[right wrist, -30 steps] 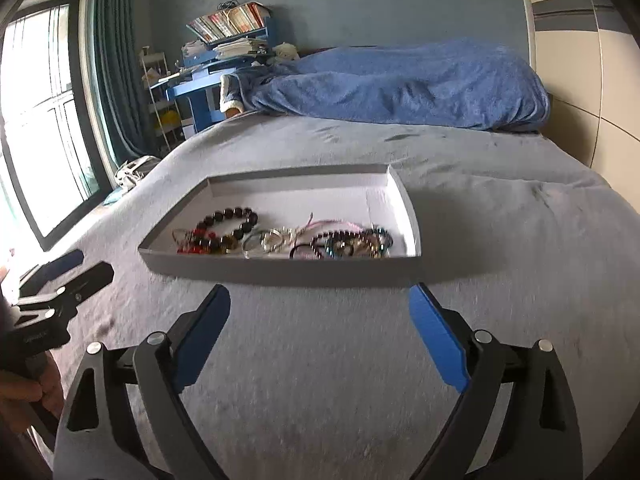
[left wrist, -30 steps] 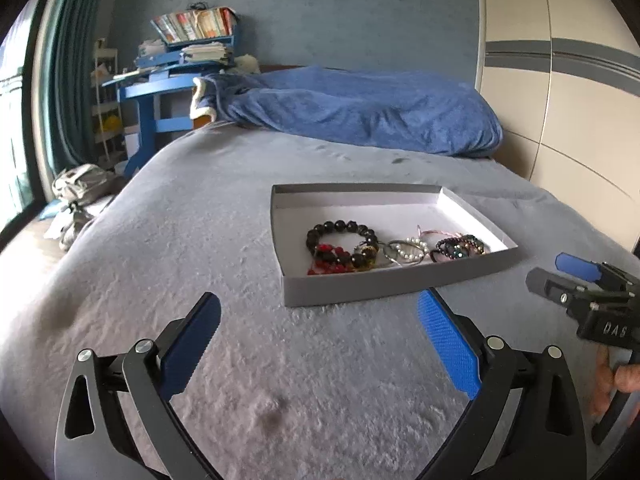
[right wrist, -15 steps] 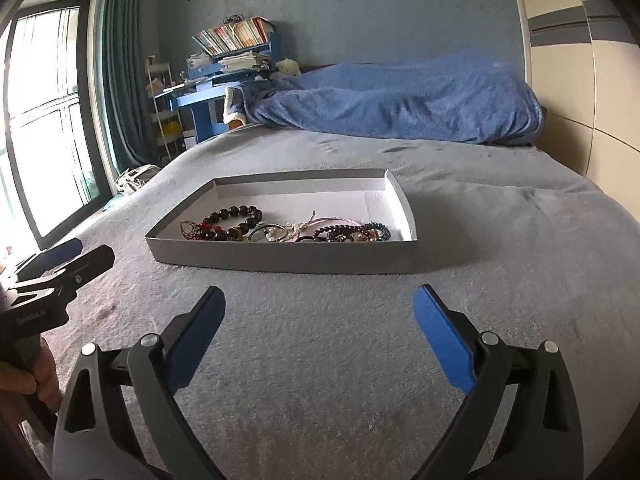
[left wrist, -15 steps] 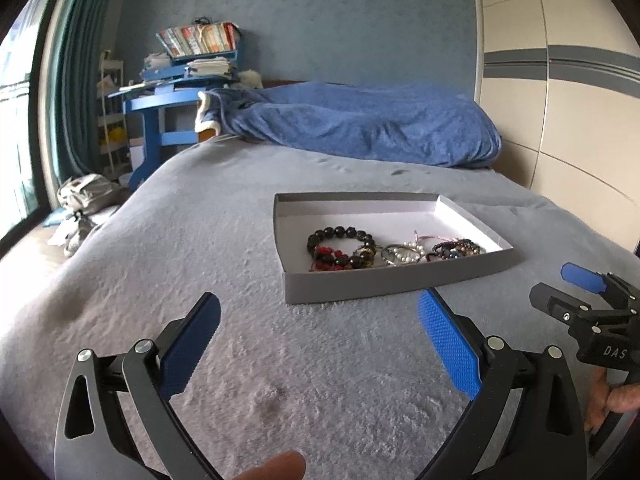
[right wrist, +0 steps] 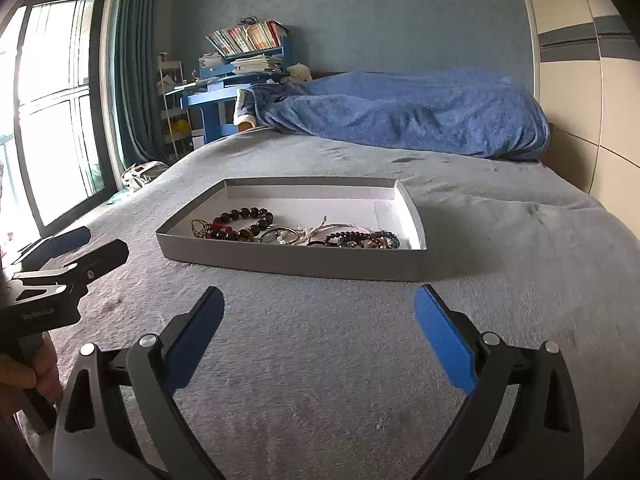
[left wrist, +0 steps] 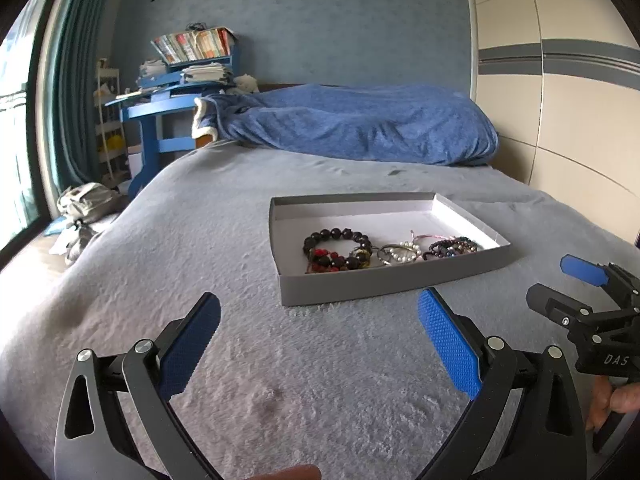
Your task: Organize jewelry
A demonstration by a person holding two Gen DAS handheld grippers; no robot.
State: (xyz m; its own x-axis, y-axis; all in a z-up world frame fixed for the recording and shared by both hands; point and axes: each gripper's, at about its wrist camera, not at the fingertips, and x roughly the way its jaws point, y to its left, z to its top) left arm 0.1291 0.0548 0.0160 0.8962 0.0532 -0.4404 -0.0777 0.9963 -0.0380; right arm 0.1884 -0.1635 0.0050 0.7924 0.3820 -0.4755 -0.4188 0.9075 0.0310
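Observation:
A shallow grey tray [left wrist: 384,282] [right wrist: 288,262] lies on the grey bed cover, white inside. In it lie a black bead bracelet [left wrist: 338,236] [right wrist: 244,214], red beads [left wrist: 322,260], a pearl bangle [left wrist: 398,254] [right wrist: 286,236] and dark mixed-bead bracelets [left wrist: 452,247] [right wrist: 362,239]. My left gripper [left wrist: 318,338] hovers open over the cover, short of the tray's near wall. My right gripper [right wrist: 316,332] is open too, in front of the tray. Each gripper shows at the edge of the other's view: the right gripper [left wrist: 576,292], the left gripper [right wrist: 76,248].
A rumpled blue blanket [left wrist: 360,128] [right wrist: 408,110] lies across the far end of the bed. A blue desk with books [left wrist: 180,80] and a window with teal curtains [right wrist: 132,64] stand at the left; a wardrobe [left wrist: 560,100] lines the right. A bag [left wrist: 86,202] lies on the floor.
Both cameras have dropped lower and tilted up, so the tray looks flatter and more wall shows. Both grippers stay open; the jewellery has not moved.

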